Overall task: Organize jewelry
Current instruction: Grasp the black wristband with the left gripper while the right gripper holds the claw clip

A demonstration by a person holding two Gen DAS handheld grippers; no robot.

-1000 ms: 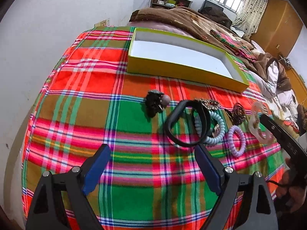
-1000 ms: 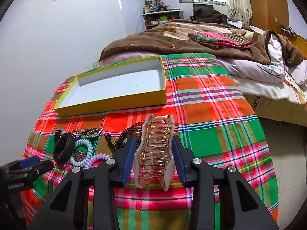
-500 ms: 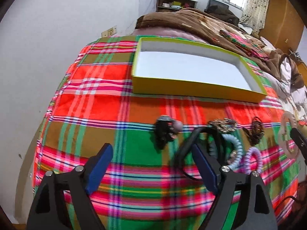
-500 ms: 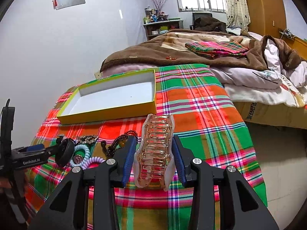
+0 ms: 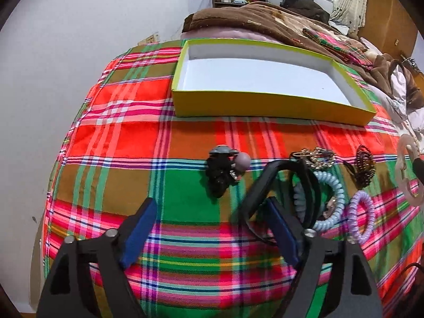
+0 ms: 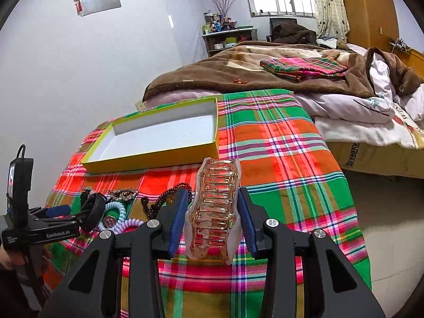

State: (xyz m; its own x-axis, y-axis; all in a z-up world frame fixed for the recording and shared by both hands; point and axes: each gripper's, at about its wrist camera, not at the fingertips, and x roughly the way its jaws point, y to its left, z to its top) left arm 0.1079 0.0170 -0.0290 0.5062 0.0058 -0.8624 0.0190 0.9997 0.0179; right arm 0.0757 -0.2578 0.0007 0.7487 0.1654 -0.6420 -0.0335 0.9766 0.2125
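Right gripper (image 6: 213, 216) clamps the clear hair claw (image 6: 214, 209), seemingly lifted; next, carry it to the yellow box (image 6: 156, 156); left gripper (image 5: 209, 228) gapes empty

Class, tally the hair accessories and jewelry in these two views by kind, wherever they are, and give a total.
Spiral coil hair ties: 2, pale blue and lilac
Translucent pink claw clip: 1, shut in the right gripper
Black hair ties or bands: 2, one with grey and mauve bobbles, one plain wide band
Dark brown bead bracelet: 1
Gold-tone chain piece: 1
Total: 7
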